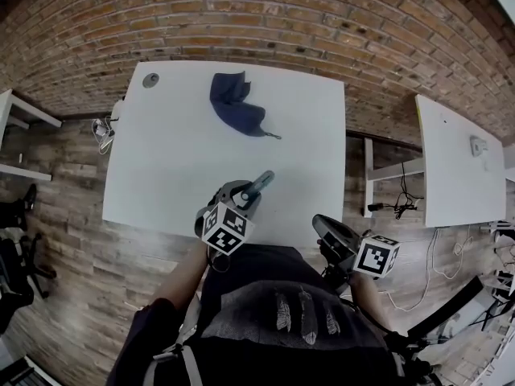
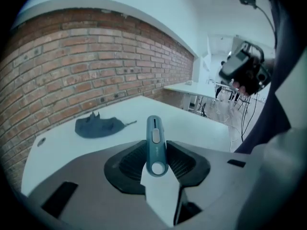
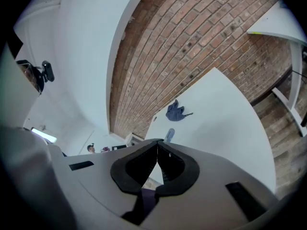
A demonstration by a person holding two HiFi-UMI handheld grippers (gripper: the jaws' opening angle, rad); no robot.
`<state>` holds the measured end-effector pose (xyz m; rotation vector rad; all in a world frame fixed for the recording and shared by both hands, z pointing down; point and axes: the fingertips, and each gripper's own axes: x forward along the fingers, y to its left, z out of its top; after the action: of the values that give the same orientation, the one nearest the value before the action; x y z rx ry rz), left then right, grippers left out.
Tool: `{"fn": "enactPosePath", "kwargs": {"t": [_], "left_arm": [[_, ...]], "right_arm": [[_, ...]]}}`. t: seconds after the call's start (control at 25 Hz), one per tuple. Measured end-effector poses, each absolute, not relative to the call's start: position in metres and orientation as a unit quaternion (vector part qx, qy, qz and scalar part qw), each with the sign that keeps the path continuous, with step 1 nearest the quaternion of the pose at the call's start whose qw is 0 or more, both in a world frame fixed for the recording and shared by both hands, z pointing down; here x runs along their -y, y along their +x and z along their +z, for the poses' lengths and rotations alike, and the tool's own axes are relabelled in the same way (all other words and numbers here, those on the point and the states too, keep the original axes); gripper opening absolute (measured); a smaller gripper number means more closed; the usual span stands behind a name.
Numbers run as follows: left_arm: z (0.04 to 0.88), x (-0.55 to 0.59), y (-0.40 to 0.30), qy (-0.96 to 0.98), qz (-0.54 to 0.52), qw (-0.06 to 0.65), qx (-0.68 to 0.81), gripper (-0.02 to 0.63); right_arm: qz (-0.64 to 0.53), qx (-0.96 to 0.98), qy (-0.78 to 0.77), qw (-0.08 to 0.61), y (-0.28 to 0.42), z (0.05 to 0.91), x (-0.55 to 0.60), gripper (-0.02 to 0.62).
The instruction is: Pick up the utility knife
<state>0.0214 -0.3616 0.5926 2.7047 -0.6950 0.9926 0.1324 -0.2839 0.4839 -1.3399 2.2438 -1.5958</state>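
Two white tables show in the head view. The nearer table [image 1: 161, 167] is a smooth, flat rectangle with crisp edges and a wood-plank floor [image 1: 64, 183] on both sides. The other table [image 1: 451, 167] stands well apart to the right. A rough brick wall [image 1: 241, 14] runs behind them. On the near table we count one crumpled dark blue cloth [image 1: 236, 103] towards the far edge and one small round grey disc [image 1: 150, 80] in the far left corner; the wide middle is bare. Near the front edge the left gripper [image 1: 248, 196] holds the one utility knife [image 1: 260, 184], a slim grey-blue bar slanting out over the table. The right gripper [image 1: 331, 232] hangs just off the front edge, apart from everything.

In the left gripper view, the left gripper [image 2: 156, 146] is clamped narrowly on the utility knife [image 2: 154, 137]. Both ribbed black pads [image 2: 130, 162] press its sides. The handle is smooth plastic with rounded ends, a slider on top and a round hole at the near end. Beyond it the cloth [image 2: 98, 127] lies alone on open tabletop [image 2: 62, 152].

In the right gripper view, the right gripper [image 3: 157, 146] has its jaws closed together on nothing. Past them we see the table [image 3: 225, 123], the knife [image 3: 169, 134] and the cloth [image 3: 176, 112].
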Motion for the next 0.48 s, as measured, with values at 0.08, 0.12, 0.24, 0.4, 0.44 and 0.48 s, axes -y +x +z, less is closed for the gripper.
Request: {"fn": "enactPosePath", "kwargs": {"t": [0.08, 0.12, 0.24, 0.4, 0.44, 0.48], "left_arm": [[0.558, 0.363, 0.031, 0.921, 0.302, 0.065, 0.235, 0.127], [0.540, 0.362, 0.035, 0.927, 0.286, 0.055, 0.236, 0.127], [0.492, 0.351, 0.049, 0.939, 0.253, 0.024, 0.233, 0.127], [0.454, 0.328, 0.065, 0.946, 0.237, -0.009, 0.221, 0.127], [0.448, 0.322, 0.068, 0.946, 0.236, -0.015, 0.223, 0.127], [0.443, 0.318, 0.069, 0.944, 0.238, -0.022, 0.227, 0.127]], "right_arm": [[-0.504, -0.750, -0.427, 0.040, 0.128, 0.483, 0.286, 0.002], [-0.492, -0.761, -0.422, 0.037, 0.126, 0.481, 0.288, 0.008], [-0.462, -0.792, -0.398, 0.026, 0.114, 0.475, 0.296, 0.121], [-0.453, -0.815, -0.356, 0.066, 0.095, 0.456, 0.306, 0.150], [-0.452, -0.816, -0.353, 0.075, 0.093, 0.453, 0.308, 0.150], [-0.448, -0.817, -0.353, 0.081, 0.093, 0.451, 0.310, 0.150]]}}
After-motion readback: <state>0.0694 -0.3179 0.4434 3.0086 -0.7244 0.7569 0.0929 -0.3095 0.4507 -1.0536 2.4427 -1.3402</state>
